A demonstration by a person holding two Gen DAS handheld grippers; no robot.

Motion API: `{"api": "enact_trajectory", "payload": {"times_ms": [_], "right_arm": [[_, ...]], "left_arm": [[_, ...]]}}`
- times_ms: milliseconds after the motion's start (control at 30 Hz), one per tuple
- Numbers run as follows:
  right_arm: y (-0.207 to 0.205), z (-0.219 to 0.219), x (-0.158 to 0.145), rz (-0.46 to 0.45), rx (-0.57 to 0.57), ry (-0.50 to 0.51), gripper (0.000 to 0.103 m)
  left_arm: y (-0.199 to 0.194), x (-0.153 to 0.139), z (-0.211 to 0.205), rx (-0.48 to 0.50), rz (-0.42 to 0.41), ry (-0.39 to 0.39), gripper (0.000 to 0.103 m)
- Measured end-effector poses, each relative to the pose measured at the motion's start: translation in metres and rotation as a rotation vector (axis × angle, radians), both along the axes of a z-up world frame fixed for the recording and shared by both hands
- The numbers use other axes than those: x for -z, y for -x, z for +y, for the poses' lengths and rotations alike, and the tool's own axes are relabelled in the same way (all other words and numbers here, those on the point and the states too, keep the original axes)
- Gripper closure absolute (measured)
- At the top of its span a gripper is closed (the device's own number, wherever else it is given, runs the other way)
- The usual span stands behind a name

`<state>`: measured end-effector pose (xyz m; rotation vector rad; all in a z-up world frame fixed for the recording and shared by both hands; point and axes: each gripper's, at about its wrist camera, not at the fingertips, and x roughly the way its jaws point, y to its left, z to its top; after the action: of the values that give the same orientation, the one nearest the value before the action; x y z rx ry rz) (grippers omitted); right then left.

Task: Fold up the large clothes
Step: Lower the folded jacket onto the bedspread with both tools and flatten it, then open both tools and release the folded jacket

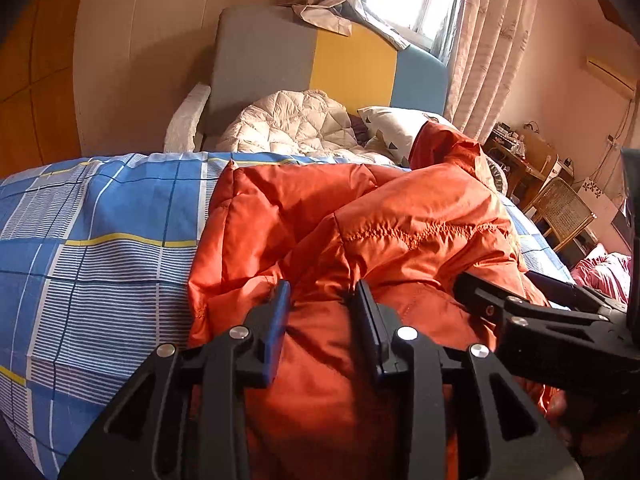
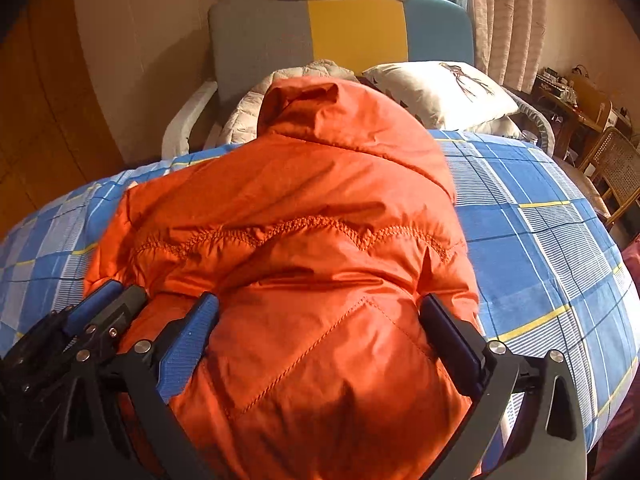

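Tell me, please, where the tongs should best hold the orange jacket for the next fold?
Probably the near hem of the orange jacket, approached from the near bed edge: that edge lies closest, under the open right tongs, and the hood points away.

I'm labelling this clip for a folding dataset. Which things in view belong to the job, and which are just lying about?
Part of the job:
orange puffer jacket
left tongs, open over the jacket
right tongs, open astride the jacket
blue checked bedsheet, the folding surface

Just lying about:
white quilted duvet
patterned pillow
cane chair
curtains
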<state>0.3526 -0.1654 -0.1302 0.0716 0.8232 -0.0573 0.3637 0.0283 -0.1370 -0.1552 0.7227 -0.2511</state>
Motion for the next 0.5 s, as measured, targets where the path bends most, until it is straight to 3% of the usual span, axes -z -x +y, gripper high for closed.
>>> {"api": "enact_trajectory", "payload": {"times_ms": [67,500], "right_arm": [[0.011,-0.003,-0.007,-0.016,0.001,-0.015,0.003],[0.072,-0.007,-0.014,-0.031,0.05,-0.024,0.003]], "left_arm": [[0.008,-0.007,0.002,-0.01,-0.013,-0.005,0.061],[0.062,-0.031,0.017,-0.054,-0.083,-0.039,0.045]]}}
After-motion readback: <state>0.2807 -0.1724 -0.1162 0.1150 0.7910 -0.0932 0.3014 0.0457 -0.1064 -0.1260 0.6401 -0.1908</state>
